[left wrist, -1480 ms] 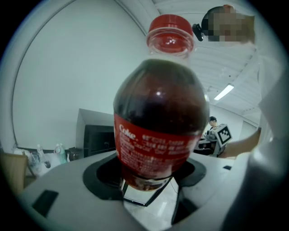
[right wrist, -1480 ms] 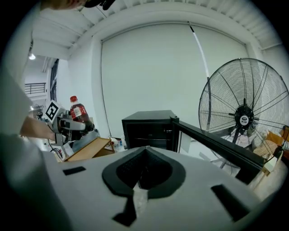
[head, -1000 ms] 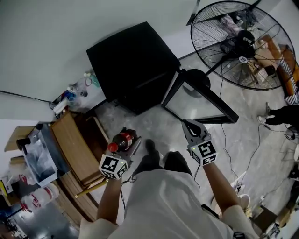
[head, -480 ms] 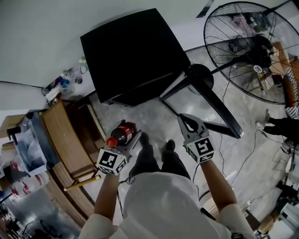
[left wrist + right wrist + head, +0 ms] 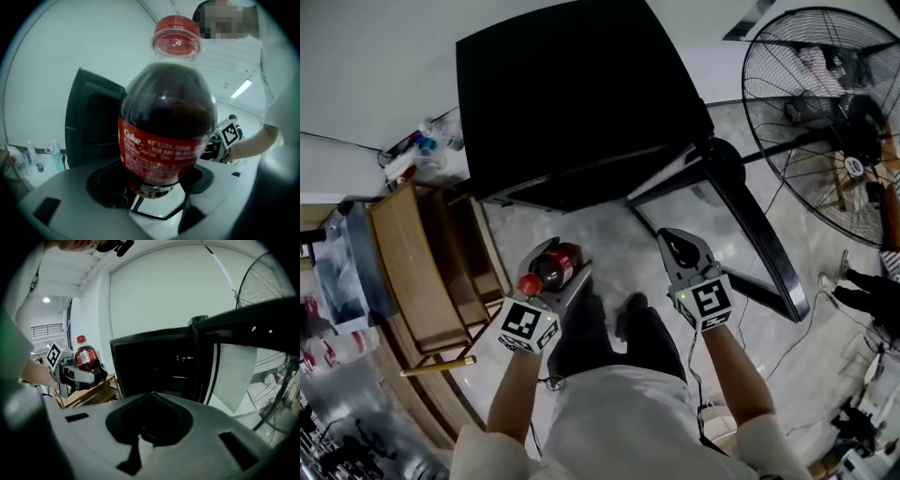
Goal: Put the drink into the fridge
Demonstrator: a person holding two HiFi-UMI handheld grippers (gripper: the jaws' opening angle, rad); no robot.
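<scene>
A cola bottle [image 5: 551,267] with a red cap and red label is held in my left gripper [image 5: 563,273], which is shut on its lower body. In the left gripper view the bottle [image 5: 166,117] stands upright and fills the middle. The black fridge [image 5: 572,94] stands ahead against the wall, and its glass door [image 5: 750,225] is swung open to the right. My right gripper [image 5: 678,246] is shut and empty, level with the left one and just short of the open door. In the right gripper view the dark fridge interior [image 5: 154,362] lies straight ahead, the door [image 5: 243,362] to the right.
A large floor fan [image 5: 834,122] stands to the right of the fridge door. On the left is a wooden shelf unit [image 5: 422,262], with bottles [image 5: 417,150] against the wall behind it. Cables [image 5: 797,328] trail over the marble floor at the right.
The person has stepped closer to the fridge, which now sits larger and nearer in the head view. Both grippers came forward with it; the bottle stays held.
</scene>
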